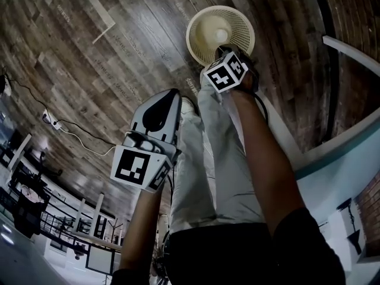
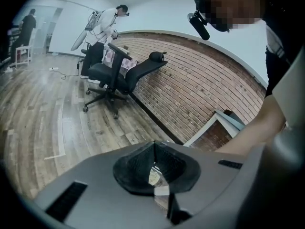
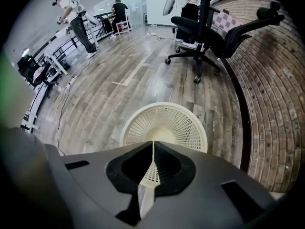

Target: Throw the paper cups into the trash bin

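Progress is judged to be far along, perhaps complete: no paper cup is gripped, and none is seen lying on the plank floor in any view. The right gripper is held just above the trash bin, with its two jaws pressed together and nothing between them. The left gripper is held nearer the person's body, well apart from the bin, its jaws likewise closed tip to tip and empty. A pale rounded shape is seen at the bottom of the bin. It may be a cup already thrown in, but it cannot be told apart from the bin's own solid base. If it is a cup, little or nothing is judged to be left.

The bin is shown as a round, cream plastic basket with an open lattice wall, narrowing downward under a smooth rolled rim. Each gripper is cased in smooth grey shells lined with black pads of fine dimpled texture, and a cube of black-and-white markers is carried on top. The floor is laid in grey-brown planks with visible grain and a slight sheen, and is bordered by a wall of rough red brick.
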Action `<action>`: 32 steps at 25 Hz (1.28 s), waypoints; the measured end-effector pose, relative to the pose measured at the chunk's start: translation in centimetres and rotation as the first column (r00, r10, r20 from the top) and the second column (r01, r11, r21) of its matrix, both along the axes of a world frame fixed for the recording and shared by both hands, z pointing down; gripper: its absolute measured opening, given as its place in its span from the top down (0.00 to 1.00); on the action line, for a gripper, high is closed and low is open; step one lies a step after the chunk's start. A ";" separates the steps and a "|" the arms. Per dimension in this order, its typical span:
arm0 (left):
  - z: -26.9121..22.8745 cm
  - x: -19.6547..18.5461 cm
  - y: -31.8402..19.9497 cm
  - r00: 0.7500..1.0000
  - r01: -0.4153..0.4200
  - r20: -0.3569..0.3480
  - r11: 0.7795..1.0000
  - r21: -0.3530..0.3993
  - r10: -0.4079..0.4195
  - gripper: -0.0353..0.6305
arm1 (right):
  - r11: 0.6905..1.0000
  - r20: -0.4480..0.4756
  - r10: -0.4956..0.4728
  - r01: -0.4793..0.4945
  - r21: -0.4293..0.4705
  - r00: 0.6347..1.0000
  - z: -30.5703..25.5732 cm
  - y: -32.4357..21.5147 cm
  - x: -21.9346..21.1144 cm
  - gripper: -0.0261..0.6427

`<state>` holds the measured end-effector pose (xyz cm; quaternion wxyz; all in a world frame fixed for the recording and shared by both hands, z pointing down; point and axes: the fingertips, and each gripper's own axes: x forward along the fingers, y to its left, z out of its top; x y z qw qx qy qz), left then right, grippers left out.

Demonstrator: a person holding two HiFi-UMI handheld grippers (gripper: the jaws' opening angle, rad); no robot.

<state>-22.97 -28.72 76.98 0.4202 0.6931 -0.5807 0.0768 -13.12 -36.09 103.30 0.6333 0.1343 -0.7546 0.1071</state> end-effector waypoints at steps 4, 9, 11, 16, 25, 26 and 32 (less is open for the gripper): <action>-2.0 -1.0 0.5 1.000 0.000 0.024 1.000 0.015 0.000 0.93 | 1.000 0.013 0.009 -0.009 0.024 1.000 -2.5 0.4 -0.3 0.95; -5.2 -1.8 0.9 0.999 0.023 0.033 0.998 0.052 -0.025 0.93 | 0.998 0.028 0.039 -0.041 0.049 0.999 -6.1 0.8 0.0 0.95; -6.6 -2.0 1.0 0.999 0.042 0.014 0.997 0.068 -0.043 0.93 | 0.997 0.042 0.039 -0.042 0.061 0.998 -7.7 0.9 -0.4 0.95; -10.2 -1.6 1.1 0.999 0.050 -0.009 0.992 0.114 -0.049 0.93 | 0.991 0.104 0.082 -0.093 0.100 0.991 -12.8 0.5 -0.7 0.95; -17.2 -1.0 2.0 0.999 0.013 0.036 0.981 0.194 -0.020 0.93 | 0.975 0.258 0.136 -0.176 0.139 0.956 -23.6 2.0 -1.8 0.95; -17.9 -1.1 2.0 0.999 0.002 0.047 0.978 0.207 -0.012 0.93 | 0.973 0.284 0.131 -0.178 0.149 0.950 -24.9 2.1 -2.2 0.95; -21.1 -0.5 2.8 0.995 -0.036 0.102 0.967 0.250 0.011 0.93 | 0.960 0.456 0.138 -0.233 0.159 0.879 -32.9 3.0 -3.4 0.95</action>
